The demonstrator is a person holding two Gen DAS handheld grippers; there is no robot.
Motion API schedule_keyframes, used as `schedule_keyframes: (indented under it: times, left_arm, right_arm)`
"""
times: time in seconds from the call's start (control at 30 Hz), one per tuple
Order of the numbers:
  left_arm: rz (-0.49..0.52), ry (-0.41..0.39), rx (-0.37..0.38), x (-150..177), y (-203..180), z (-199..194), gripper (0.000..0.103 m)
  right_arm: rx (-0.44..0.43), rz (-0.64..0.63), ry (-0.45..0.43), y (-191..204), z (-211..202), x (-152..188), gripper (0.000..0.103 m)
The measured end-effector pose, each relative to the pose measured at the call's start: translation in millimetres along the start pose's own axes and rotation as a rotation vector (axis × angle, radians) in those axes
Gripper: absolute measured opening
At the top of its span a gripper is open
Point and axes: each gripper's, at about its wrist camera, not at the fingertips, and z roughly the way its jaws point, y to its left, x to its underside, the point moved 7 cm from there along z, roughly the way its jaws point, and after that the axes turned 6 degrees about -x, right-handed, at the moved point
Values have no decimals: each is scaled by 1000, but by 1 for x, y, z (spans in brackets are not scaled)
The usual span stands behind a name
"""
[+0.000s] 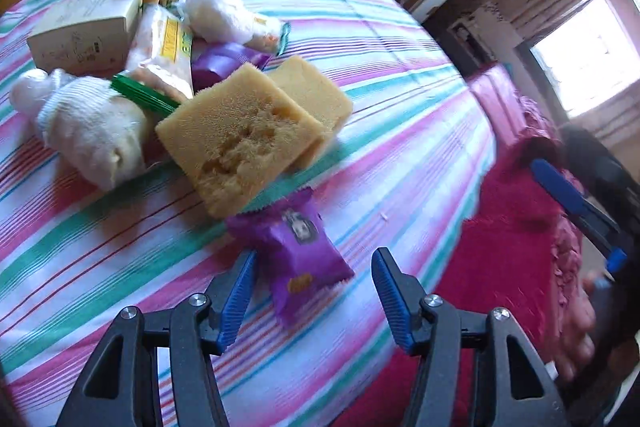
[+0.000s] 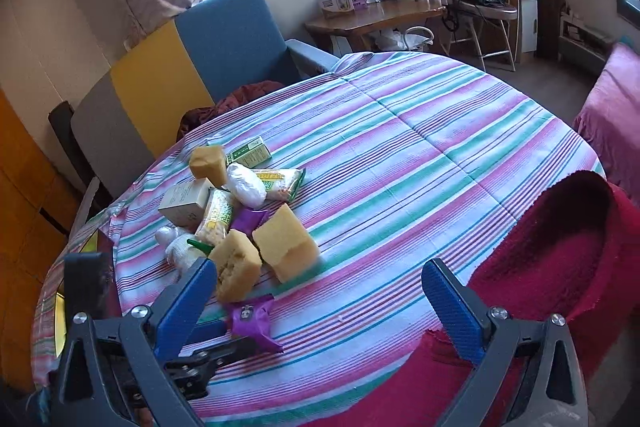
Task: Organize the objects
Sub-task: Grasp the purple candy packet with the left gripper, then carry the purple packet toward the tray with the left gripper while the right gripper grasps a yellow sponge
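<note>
Objects pile [image 2: 236,223]: clustered on your far-left part of striped tablecloth [image 2: 440,155]; right half is bare cloth.
Red fabric [image 2: 560,267]: drapes over near-right table edge.
Sponges [image 1: 236,143]: two overlapping at pile's near edge.
Purple packet [image 1: 298,247]: apart from pile, just beyond sponges.
Left gripper [image 1: 316,267]: your jaws wide, straddling packet, holding nothing.
Right gripper [image 2: 320,287]: wide, holding nothing.

Left wrist view close and low over the striped table [image 1: 400,115], right wrist view higher, both sharing the sponge pile [image 2: 256,251].
</note>
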Motion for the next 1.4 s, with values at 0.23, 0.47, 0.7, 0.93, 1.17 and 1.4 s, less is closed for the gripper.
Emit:
schedule_keyframes:
  times: [0.23,0.47,0.7,0.93,1.17,1.4]
  left_arm:
    - [103,-67,-64,16,12,-1,37]
    - [122,-126,-119,57,57,-34,36]
    - [123,-184,-187,98,95,-68,36]
    - [57,-223,-179,118,113,-83,36]
    - [19,-241,-153,123,118,-89,36]
    - [43,-302,-136,120,108,-98,34]
  right_arm:
    - [-5,22,20,-6,5,3,103]
    - [-74,-44,105,33,32,5,103]
    - [-86,-151,275,79,80,26,101]
    - [-129,128,357,77,122,37,94]
    - [-130,300,313,63,156,34,85]
    - [-107,208,319,70,167,36,44]
